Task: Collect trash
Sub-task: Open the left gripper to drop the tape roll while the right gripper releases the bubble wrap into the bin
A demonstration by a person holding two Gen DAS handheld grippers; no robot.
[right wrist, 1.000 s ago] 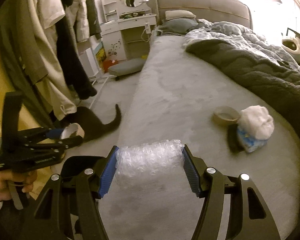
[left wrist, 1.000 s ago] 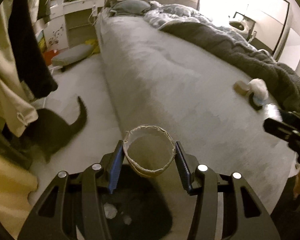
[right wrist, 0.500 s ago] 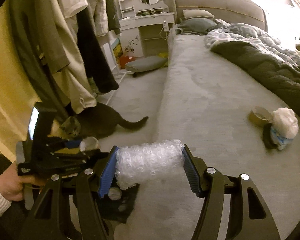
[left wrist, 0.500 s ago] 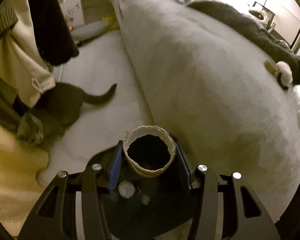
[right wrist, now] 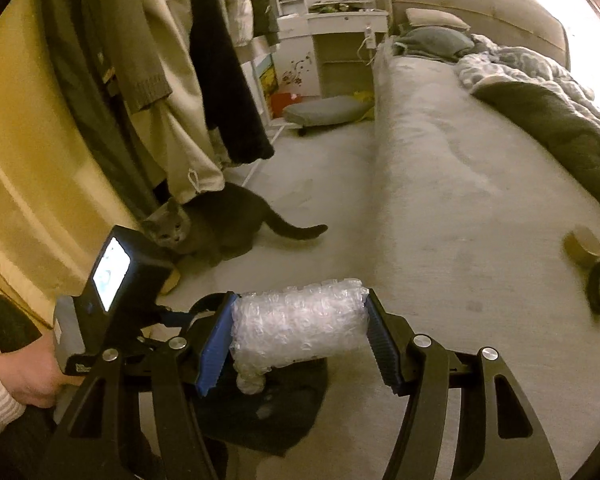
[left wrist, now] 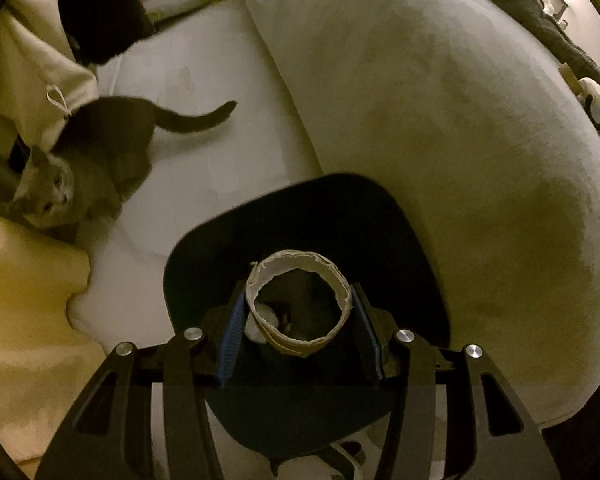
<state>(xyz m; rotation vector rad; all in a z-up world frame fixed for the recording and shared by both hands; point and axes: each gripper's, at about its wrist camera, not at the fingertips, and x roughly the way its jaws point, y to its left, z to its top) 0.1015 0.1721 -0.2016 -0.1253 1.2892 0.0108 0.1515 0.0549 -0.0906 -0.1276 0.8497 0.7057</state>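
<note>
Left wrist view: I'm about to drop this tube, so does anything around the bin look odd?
Yes: a grey cat crouches on the floor beside the black bin, close to where the cardboard tube hangs over it.

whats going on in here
A person is clearing trash from a bedroom with two handheld grippers. The left gripper holds a cardboard tube directly above the dark trash bin beside the bed. The right gripper grips a roll of bubble wrap. A grey cat crouches on the floor nearby, and more trash lies on the bed.
</note>
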